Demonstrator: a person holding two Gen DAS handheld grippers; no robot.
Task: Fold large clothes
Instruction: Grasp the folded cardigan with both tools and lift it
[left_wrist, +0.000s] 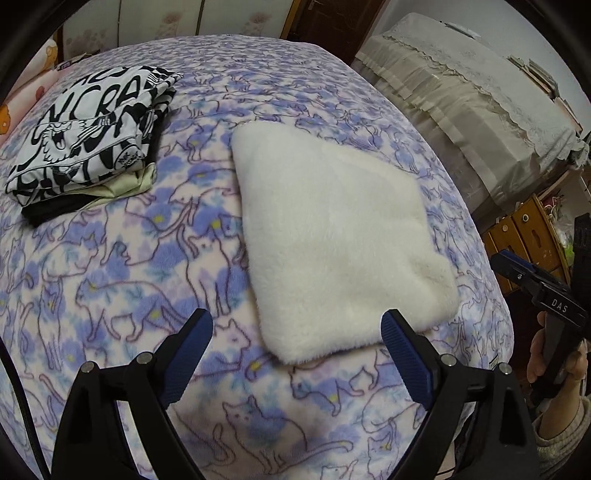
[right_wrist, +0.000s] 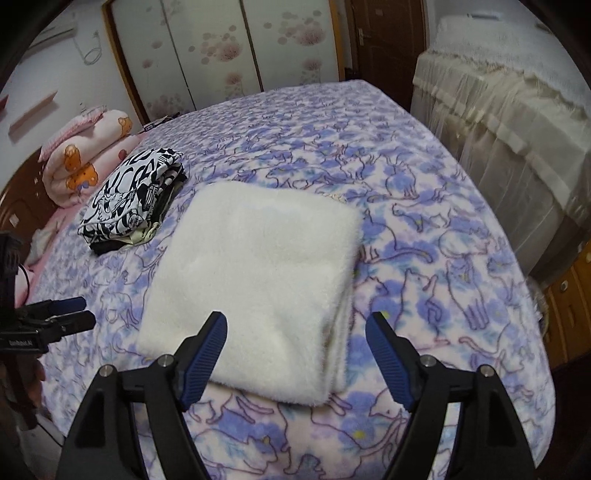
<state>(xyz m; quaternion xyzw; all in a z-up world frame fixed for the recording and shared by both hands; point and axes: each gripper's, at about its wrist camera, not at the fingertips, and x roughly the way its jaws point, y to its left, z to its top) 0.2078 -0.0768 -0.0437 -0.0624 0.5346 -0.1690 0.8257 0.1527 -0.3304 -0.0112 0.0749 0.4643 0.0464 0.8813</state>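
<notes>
White fleece garment (right_wrist: 255, 280), folded square, is laid near the bed's (right_wrist: 424, 229) front edge, just ahead of both wide-open, empty grippers: right gripper (right_wrist: 295, 354) centred, left gripper (left_wrist: 295, 354) at its near corner.

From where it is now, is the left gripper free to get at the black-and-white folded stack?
Probably yes. The left gripper is open and empty above the blanket, and only bare blanket lies between it and the black-and-white stack. The white folded fleece sits off to the other side.

left tool (left_wrist: 297, 332) jaws wide, empty, right tool (right_wrist: 295, 334) same, both angled down
</notes>
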